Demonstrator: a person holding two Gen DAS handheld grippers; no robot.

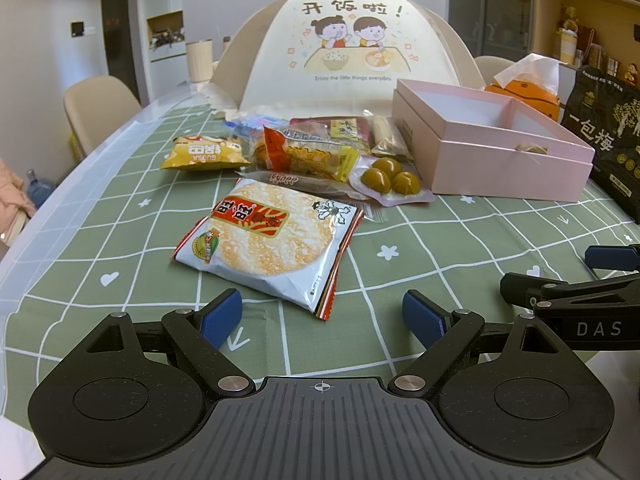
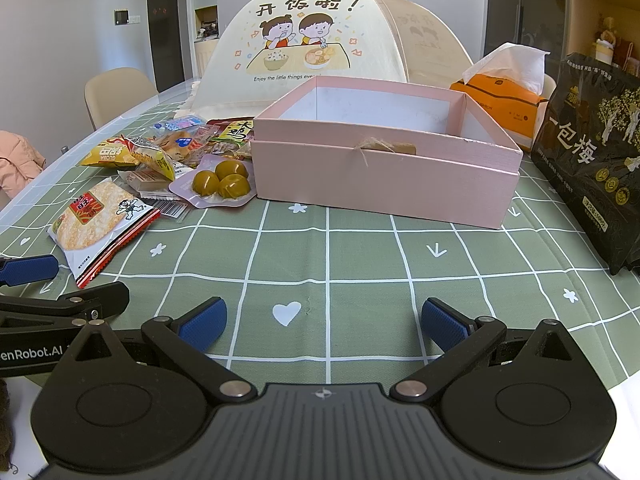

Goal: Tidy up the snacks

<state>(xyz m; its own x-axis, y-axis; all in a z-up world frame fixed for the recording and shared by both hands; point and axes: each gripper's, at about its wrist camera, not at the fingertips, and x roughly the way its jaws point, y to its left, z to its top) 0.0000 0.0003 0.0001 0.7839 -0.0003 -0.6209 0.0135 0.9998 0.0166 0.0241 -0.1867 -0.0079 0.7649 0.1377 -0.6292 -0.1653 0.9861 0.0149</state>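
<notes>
Hovering low over the green checked surface, the left tool stands wide and holds nothing, its blue pads just short of a rice cracker packet. The right tool is likewise spread wide and empty above a white heart print. Beyond the cracker lies the snack pile: a yellow Guoba bag, an orange wrapped cake and a pouch of three green plums, touching the open pink box. A black plum bag stands right of it.

White walls, dark door, beige chair beside table, wooden shelves at right.
</notes>
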